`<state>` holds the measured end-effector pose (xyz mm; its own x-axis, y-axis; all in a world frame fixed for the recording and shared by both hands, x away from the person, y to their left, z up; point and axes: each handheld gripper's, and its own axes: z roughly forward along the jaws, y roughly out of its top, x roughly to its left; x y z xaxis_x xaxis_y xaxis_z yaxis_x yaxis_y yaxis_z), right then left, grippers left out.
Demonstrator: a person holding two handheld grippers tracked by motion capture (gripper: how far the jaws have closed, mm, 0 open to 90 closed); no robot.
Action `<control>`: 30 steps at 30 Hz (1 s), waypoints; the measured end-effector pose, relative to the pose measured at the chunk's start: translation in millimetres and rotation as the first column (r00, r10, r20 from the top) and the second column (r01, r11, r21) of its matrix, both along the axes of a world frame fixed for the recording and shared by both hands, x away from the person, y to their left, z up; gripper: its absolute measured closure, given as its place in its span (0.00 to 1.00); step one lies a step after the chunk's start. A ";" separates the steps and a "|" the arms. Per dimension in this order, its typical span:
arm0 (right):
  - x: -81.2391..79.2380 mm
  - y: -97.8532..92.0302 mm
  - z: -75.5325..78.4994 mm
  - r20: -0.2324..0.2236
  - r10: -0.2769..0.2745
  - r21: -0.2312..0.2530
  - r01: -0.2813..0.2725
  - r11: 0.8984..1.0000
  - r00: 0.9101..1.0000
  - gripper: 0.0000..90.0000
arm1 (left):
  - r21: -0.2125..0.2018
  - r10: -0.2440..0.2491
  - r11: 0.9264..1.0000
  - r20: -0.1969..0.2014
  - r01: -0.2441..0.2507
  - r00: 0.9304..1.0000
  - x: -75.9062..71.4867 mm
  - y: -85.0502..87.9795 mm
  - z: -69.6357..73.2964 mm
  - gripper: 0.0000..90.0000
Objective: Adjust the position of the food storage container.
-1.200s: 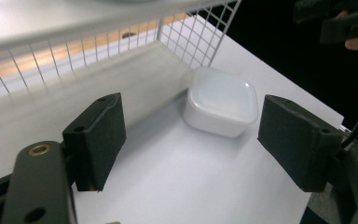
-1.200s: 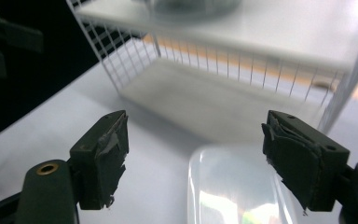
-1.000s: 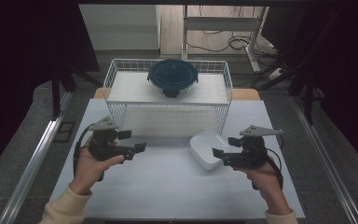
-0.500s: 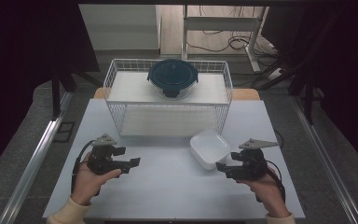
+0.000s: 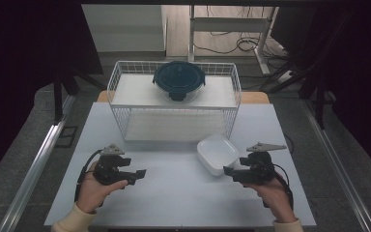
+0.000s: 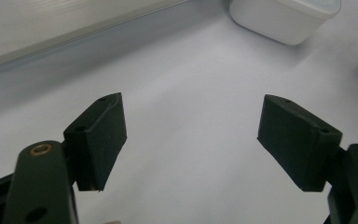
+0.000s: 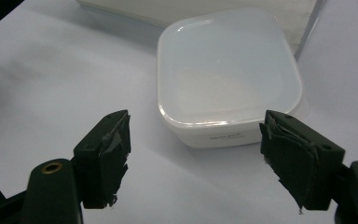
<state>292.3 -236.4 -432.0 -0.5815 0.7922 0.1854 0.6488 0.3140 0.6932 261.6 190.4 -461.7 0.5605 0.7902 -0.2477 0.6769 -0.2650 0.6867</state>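
A white square container lies on the white table, just in front of the wire basket's right end; it is also seen as the white container and the container's corner. My right gripper is open, held low just right of it, jaws spread toward the container. My left gripper is open over bare table at the front left, nothing between its jaws.
A white wire basket stands at the back of the table on a white base. A dark blue round lidded container sits inside it at the rear. Metal rails run along both sides of the table.
Both grippers have drawn back toward the table's front edge. The right gripper has moved away from the white container, which stays put.
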 end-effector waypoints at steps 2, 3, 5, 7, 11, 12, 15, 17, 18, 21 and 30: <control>0.9 -1.6 -0.7 0.000 -0.015 -0.008 0.015 1.000 1.000 0.26 | -0.001 0.001 1.000 0.000 -0.001 1.000 0.9 -0.2 -0.2 0.25; 1.2 -2.1 -0.9 0.003 -0.018 -0.016 0.018 1.000 1.000 0.26 | 0.000 0.000 1.000 -0.002 0.000 1.000 1.6 -0.6 -0.7 0.25; 2.4 -2.9 -0.9 0.002 -0.023 -0.026 0.023 0.999 1.000 0.27 | -0.001 -0.004 1.000 -0.008 0.004 1.000 2.5 -1.4 -1.4 0.25; 4.7 -4.1 1.3 0.005 -0.023 -0.025 0.023 0.999 1.000 0.30 | -0.010 -0.009 1.000 -0.014 0.009 1.000 2.4 -1.6 -1.7 0.25; 15.3 -4.9 8.6 0.005 -0.043 -0.031 0.043 0.999 0.999 0.37 | -0.052 -0.037 0.998 -0.025 0.036 0.999 1.3 0.4 -1.7 0.25; 21.1 -4.4 10.4 -0.001 -0.050 -0.062 0.050 0.997 0.999 0.39 | -0.065 -0.046 0.997 -0.026 0.044 0.999 1.1 1.2 -1.6 0.25; 35.2 -4.2 18.2 -0.033 -0.066 -0.076 0.064 0.995 0.997 0.45 | -0.059 -0.041 0.997 -0.022 0.040 0.999 1.4 2.5 -1.4 0.25; 48.9 -4.9 25.0 -0.053 -0.073 -0.079 0.069 0.994 0.996 0.50 | -0.062 -0.041 0.997 -0.026 0.040 0.999 2.5 3.8 -2.5 0.25; 55.4 -5.3 26.9 -0.060 -0.076 -0.088 0.071 0.994 0.995 0.52 | -0.061 -0.040 0.997 -0.027 0.039 0.999 2.7 3.9 -3.1 0.25; 76.3 -7.0 27.6 -0.107 -0.073 -0.108 0.062 0.992 0.992 0.61 | -0.058 -0.042 0.998 -0.035 0.040 0.999 3.2 4.8 -5.1 0.25; 119.5 -7.3 14.8 -0.187 -0.110 -0.171 0.078 0.982 0.976 0.90 | -0.057 -0.028 0.998 -0.040 0.026 0.999 3.2 5.7 -6.7 0.25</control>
<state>411.9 -243.7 -417.1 -0.4680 0.8704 0.1528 0.7981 0.3421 0.4960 264.8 196.1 -468.5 0.5701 0.7590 -0.3143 0.6979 -0.2455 0.6728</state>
